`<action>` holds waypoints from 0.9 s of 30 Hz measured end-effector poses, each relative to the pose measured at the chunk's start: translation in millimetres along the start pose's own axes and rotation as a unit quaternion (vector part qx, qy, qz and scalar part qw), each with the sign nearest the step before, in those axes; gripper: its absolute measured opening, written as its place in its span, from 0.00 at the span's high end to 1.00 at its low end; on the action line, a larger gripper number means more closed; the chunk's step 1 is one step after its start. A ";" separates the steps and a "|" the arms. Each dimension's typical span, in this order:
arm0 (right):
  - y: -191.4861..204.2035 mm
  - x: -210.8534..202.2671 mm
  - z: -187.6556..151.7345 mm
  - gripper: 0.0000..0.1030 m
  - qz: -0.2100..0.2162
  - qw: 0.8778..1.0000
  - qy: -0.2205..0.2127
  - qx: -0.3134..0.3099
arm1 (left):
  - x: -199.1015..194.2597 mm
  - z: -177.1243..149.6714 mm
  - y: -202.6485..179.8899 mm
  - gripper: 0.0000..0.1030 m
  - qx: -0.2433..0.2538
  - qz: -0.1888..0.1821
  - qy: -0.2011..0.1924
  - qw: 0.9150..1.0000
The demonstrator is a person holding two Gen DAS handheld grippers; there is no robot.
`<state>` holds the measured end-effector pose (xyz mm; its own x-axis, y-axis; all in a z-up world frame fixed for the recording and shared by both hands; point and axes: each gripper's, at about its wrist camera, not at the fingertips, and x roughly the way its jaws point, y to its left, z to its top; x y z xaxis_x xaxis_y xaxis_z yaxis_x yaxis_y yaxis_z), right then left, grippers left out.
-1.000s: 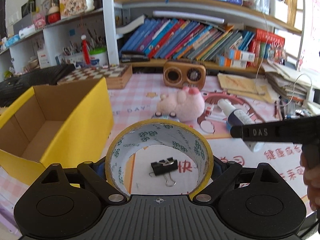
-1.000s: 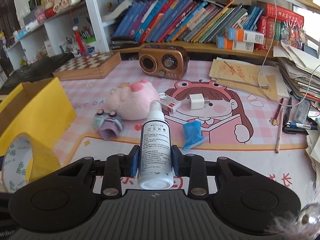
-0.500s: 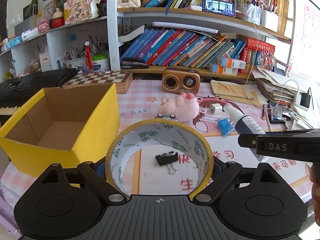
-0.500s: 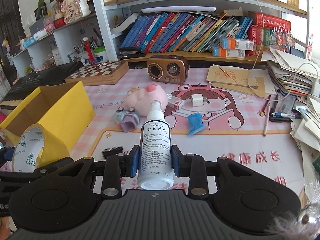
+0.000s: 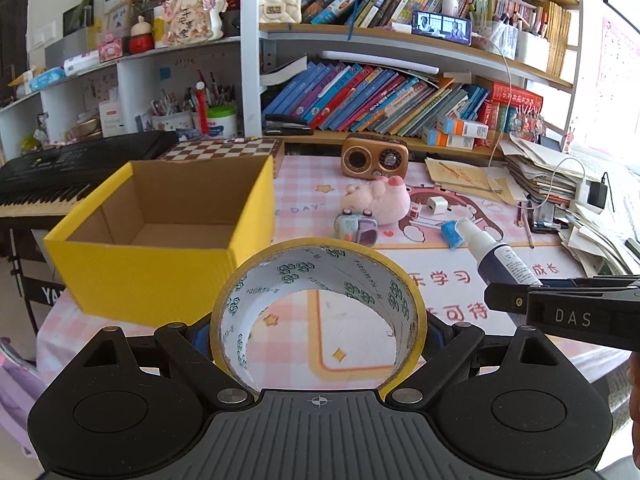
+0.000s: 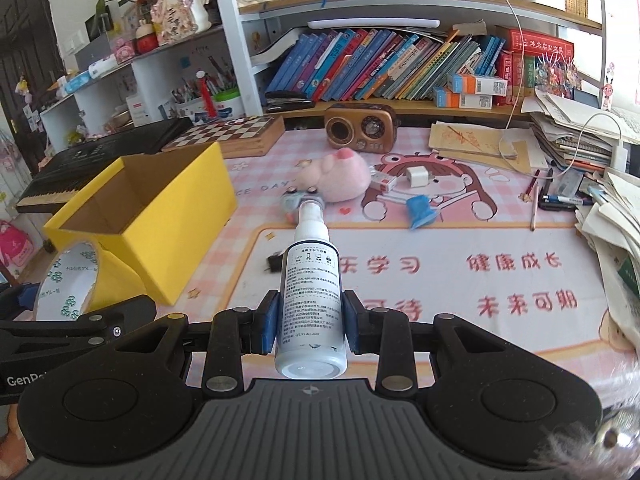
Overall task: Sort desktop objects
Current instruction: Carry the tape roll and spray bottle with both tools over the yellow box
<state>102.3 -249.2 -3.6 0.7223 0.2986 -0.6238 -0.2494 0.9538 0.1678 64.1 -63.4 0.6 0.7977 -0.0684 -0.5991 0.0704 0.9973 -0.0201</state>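
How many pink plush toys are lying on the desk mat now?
1: the pink plush toy lies on the desk mat, before the brown radio. Others may be hidden.

The open box (image 5: 160, 240) sits on the left of the desk (image 5: 440, 276). The pig toy (image 5: 380, 202) lies right of it, the radio (image 5: 374, 158) behind the toy.

Both my wrist cams are looking forward and down over the desk from its near edge, toward the far bookshelf (image 5: 400, 92). Left cam is sitting nearer the yellow box (image 5: 160, 240); right cam is sitting further right. Both are sharing the box, pink plush (image 6: 340, 178) and radio (image 6: 360, 126).
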 end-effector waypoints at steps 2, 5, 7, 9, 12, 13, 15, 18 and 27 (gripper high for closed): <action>8.6 -5.2 -5.6 0.70 0.002 1.000 0.001 0.001 | -6.8 -4.8 6.2 0.10 0.000 0.000 0.000 1.000; 21.5 -11.6 -14.3 0.70 0.005 1.000 0.003 0.002 | -15.7 -11.3 13.8 0.10 0.000 -0.001 0.001 1.000; 30.5 -15.1 -20.7 0.70 0.008 1.000 0.006 0.003 | -21.4 -15.9 19.5 0.10 0.001 0.000 0.003 1.000; 39.6 -17.5 -26.1 0.70 0.011 1.000 0.009 0.003 | -27.0 -20.5 25.2 0.10 0.001 0.000 0.005 1.000; 54.8 -21.7 -33.9 0.70 0.017 1.000 0.014 -0.002 | -35.2 -26.8 34.8 0.10 -0.003 0.003 0.004 1.000; 59.9 -22.8 -36.2 0.70 0.019 1.000 0.015 -0.005 | -38.1 -28.8 38.8 0.10 -0.005 0.004 0.004 1.000; 69.8 -25.0 -40.2 0.70 0.024 1.000 0.016 -0.011 | -43.5 -33.3 46.2 0.10 -0.010 0.007 0.003 1.000; 84.6 -27.3 -45.6 0.70 0.032 0.999 0.018 -0.020 | -50.8 -39.2 57.3 0.10 -0.017 0.012 0.002 1.000; 121.8 -26.9 -53.1 0.70 0.055 0.997 0.024 -0.042 | -67.5 -52.2 89.4 0.10 -0.039 0.032 0.002 0.999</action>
<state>18.2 -142.8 -6.9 0.6564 0.3979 -0.6410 -0.3798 0.9084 0.1749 -14.7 31.8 -2.6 0.7971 -0.0039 -0.6038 -0.0287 0.9986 -0.0443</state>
